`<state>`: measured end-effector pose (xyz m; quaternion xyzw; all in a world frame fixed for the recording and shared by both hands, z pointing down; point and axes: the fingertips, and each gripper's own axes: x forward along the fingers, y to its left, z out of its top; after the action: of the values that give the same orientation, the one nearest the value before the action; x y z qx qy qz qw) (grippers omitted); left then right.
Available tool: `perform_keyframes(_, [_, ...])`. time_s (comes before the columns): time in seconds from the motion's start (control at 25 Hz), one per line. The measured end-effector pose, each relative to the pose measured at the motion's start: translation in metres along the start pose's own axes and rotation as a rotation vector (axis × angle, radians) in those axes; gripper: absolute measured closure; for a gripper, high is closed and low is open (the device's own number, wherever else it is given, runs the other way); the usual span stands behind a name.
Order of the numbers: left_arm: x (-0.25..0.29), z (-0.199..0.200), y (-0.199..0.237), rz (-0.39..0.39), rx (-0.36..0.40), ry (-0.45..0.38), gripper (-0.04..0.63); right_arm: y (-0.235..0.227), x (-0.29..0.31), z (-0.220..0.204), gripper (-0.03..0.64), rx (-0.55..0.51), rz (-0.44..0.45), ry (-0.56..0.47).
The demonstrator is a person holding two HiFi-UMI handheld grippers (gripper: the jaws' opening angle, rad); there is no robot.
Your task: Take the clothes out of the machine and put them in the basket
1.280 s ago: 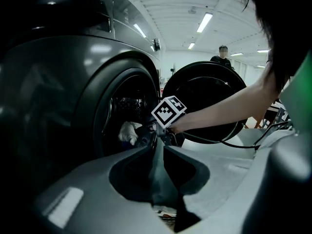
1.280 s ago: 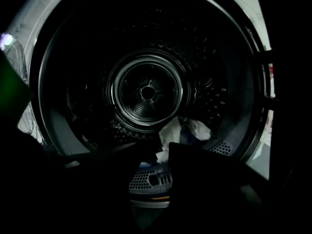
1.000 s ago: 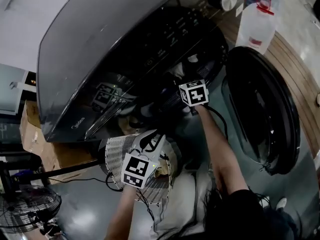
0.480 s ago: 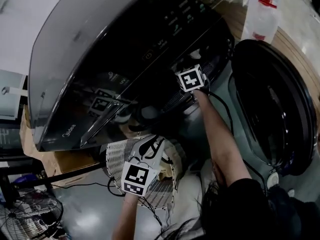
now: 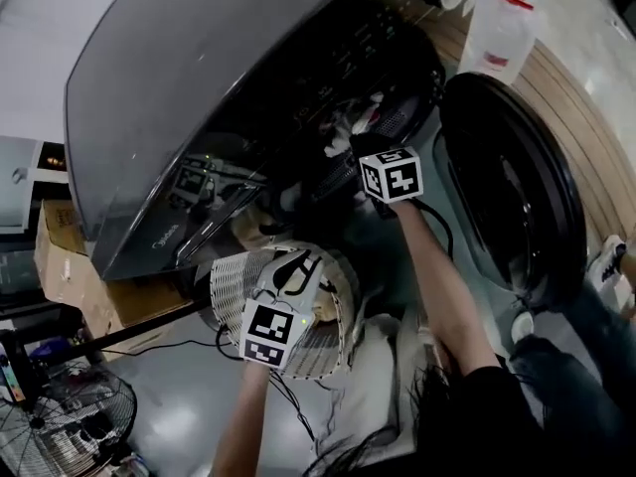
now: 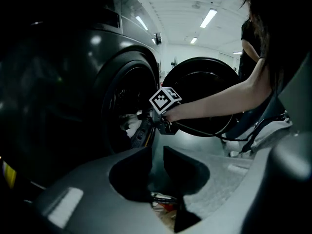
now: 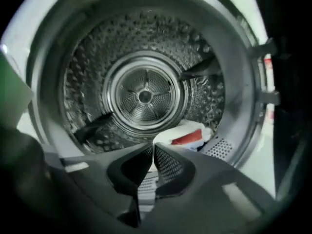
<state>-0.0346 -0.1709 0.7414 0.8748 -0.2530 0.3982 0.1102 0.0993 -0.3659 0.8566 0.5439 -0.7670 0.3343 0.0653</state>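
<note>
Clothes point(image 7: 187, 133) – a white bundle with a red patch – lie on the floor of the drum point(image 7: 92, 62), low and just right of centre in the right gripper view. They look soft, limp and light, likely to sag and trail when lifted, so a pinch on a raised fold near the top of the heap seems the best hold. The right gripper point(image 7: 153, 150) sits at the mouth of the washing machine point(image 5: 199, 87), its fingers all but pressed together on nothing, short of the bundle. The left gripper point(image 6: 157, 152) hangs over the white lattice basket point(image 5: 231, 288) at lower centre of the head view – fingers narrowly parted, empty.
</note>
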Motion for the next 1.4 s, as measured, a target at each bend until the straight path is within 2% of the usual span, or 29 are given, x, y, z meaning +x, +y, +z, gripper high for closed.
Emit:
perform_keyframes(0.32, [-0.043,0.041,-0.016,-0.018,0.002,0.030,0.508,0.056,-0.103,0.029,0.583,0.056,0.082,-0.022])
perform_keyframes(0.64, [-0.076,0.076,-0.022,-0.014,0.010,0.057,0.407,0.114,-0.193,0.076,0.584,0.077,0.155,-0.037])
perform_keyframes(1.0, [-0.086,0.106,-0.041,-0.020,0.092,0.081,0.307,0.167,-0.272,0.118,0.584,0.084,0.254,-0.029])
perform_keyframes(1.08, [-0.092,0.110,-0.046,-0.027,0.105,0.087,0.268,0.180,-0.291,0.125,0.584,0.089,0.270,-0.029])
perform_keyframes(1.24, [-0.098,0.126,-0.066,-0.039,0.125,0.068,0.217,0.203,-0.333,0.145,0.584,0.066,0.342,-0.011])
perform_keyframes(1.4, [-0.112,0.151,-0.086,-0.049,0.158,0.011,0.213,0.228,-0.374,0.161,0.584,0.033,0.411,0.020])
